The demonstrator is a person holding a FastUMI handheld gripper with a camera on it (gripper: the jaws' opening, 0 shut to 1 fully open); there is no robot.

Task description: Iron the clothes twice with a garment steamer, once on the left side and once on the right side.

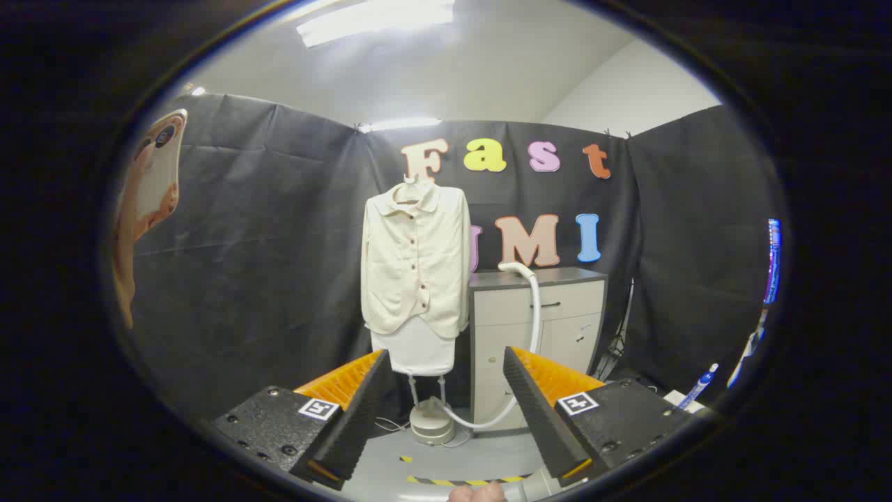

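A cream button-up shirt (pixel 416 261) hangs on a hanger over a white ironing board (pixel 421 352), well beyond my fingers. Under it sits the steamer's round base (pixel 431 423) on the floor. A white hose (pixel 531 328) runs from that base up to the steamer head (pixel 514 267), which rests on top of a grey cabinet (pixel 540 314) to the right of the shirt. My gripper (pixel 446 362) is open, far short of the shirt and the steamer, with nothing between its fingers.
Black cloth walls close the booth behind and on both sides. A person's hand holding a phone (pixel 159 171) shows at the left. A blue pen (pixel 699 385) lies at the right. Yellow-black tape (pixel 463 480) marks the grey floor just ahead.
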